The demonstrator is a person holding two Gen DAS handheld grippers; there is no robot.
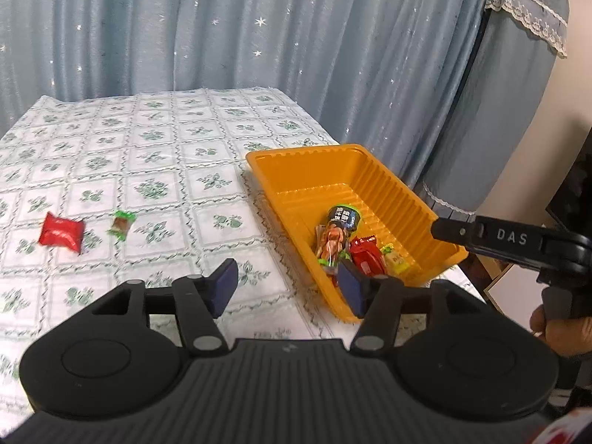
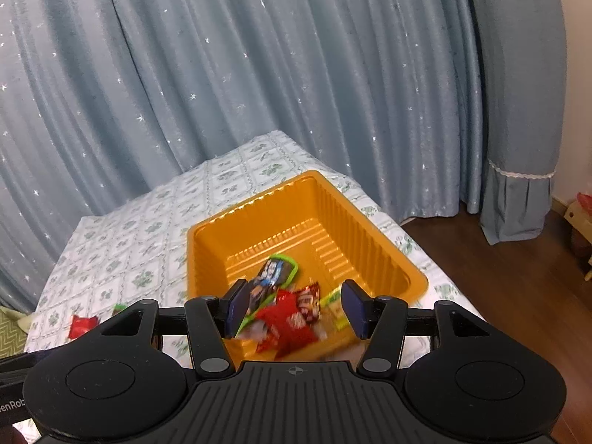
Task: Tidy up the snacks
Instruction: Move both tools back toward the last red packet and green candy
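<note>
A: Nearest first. How does the left hand-held gripper (image 1: 286, 286) stand?

B: Its jaws are apart with nothing between them. It hangs over the bench (image 1: 148, 170), at the near left corner of the orange tray (image 1: 392, 188); its right pad overlaps the tray's near edge in the left wrist view.

A: And the right hand-held gripper (image 2: 296, 309)?

B: Jaws apart too, not pressing on anything. It is above the tray's near end, and a red packet (image 2: 286, 323) shows blurred in the gap between the pads, not touched by either. From the left wrist view, one black finger marked DAS reaches over the tray's right rim, with a hand (image 1: 562, 336) on the grip.

A: What lies in the tray?

B: A heap at the near end: a long dark packet with green ends (image 1: 335, 238), a red one (image 1: 368, 259) just beside it, and a small yellow-green one (image 1: 396, 262) to its right. The far half of the tray is bare.

A: Anything left on the bench?

B: Two snacks well to the left of the tray: a red packet (image 1: 61, 236) and, near it, a small green-ended sweet (image 1: 121, 224). They lie apart from each other on the flowered cloth (image 1: 185, 118).

A: Beyond that?

B: A blue curtain (image 1: 222, 26) with small stars behind the bench.
</note>
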